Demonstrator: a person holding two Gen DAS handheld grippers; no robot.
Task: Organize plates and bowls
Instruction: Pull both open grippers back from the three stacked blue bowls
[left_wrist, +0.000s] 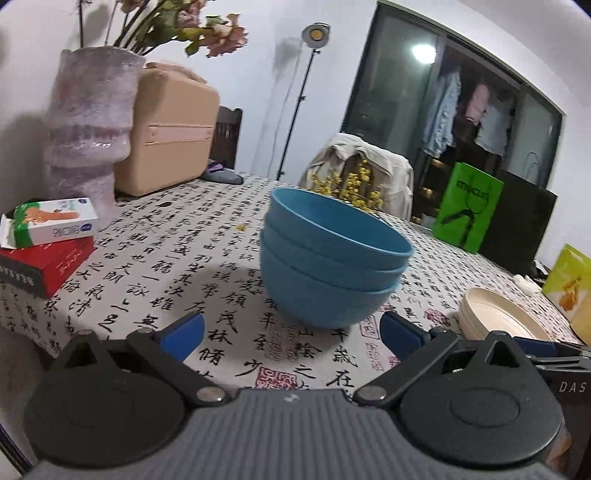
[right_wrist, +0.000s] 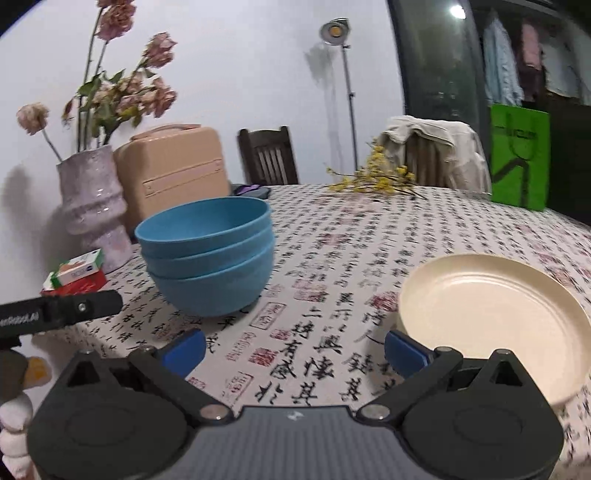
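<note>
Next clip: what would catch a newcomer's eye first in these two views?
Probably the stack of three nested blue bowls standing mid-table on the calligraphy-print tablecloth. To its right lies the pile of cream round plates, beside the open right tongs. At the far left, a tall lilac ribbed vase holds dried pink flowers.

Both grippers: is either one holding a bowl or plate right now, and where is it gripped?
Nothing is held. The left gripper is open short of the stacked blue bowls; the right gripper is open beside the cream plates.
</note>
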